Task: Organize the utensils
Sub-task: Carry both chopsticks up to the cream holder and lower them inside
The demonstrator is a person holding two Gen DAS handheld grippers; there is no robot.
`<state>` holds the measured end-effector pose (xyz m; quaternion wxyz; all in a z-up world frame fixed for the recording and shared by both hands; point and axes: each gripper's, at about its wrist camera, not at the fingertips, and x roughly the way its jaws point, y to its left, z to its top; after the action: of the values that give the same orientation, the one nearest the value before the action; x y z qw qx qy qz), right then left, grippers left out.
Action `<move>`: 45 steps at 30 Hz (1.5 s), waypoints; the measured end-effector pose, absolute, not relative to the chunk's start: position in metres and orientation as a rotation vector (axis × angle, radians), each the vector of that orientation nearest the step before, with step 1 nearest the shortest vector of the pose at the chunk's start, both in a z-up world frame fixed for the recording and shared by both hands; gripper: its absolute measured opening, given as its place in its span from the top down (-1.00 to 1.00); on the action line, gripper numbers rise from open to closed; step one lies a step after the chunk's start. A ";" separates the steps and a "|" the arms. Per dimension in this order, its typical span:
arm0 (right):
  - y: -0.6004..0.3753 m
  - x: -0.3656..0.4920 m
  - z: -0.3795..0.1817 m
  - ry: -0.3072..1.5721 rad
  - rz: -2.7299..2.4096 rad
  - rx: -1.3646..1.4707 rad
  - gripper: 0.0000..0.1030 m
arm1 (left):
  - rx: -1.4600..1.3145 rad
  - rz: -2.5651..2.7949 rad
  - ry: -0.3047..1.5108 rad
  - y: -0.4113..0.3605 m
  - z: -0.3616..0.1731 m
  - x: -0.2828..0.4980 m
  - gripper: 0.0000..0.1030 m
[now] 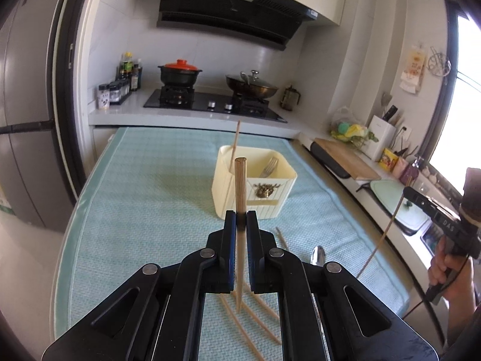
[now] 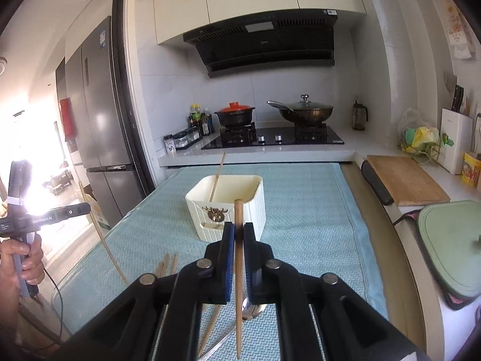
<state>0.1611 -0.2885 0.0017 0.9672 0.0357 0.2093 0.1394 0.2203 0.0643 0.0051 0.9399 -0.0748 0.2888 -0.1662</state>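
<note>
Two grippers, each clamping one wooden chopstick above the mat.

Left gripper [image 1: 241, 221] fingers clenched on an upright round brown wooden chopstick [image 1: 240, 186], just before the cream ribbed plastic utensil holder [image 1: 279, 192] standing on the light-blue woven mat [image 1: 144, 186] over the surface. Right gripper [image 2: 239, 231] fingers likewise grasping a second brown wooden chopstick [image 2: 239, 258], near-vertical. Inside the holder: one thin leaning chopstick [image 1: 235, 141] and a metal fork [image 1: 269, 166]. Loose chopsticks [image 1: 258, 310] and a metal spoon [image 1: 318, 254] lying on the mat below the grippers.
</note>
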 end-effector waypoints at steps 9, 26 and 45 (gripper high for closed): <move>-0.269 0.174 0.022 0.374 0.313 0.067 0.88 | -0.187 -0.371 0.558 0.066 0.030 0.239 0.91; -0.232 0.286 0.117 0.195 0.343 0.036 0.88 | -0.092 -0.361 0.348 0.010 0.133 0.349 0.91; -0.203 0.449 -0.014 0.556 0.410 0.099 0.88 | -0.107 -0.328 0.720 -0.033 -0.013 0.475 0.91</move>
<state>0.4485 -0.2032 -0.0136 0.9398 0.0485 0.2724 0.2007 0.4750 -0.0328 -0.0130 0.9214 -0.0521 0.3506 -0.1595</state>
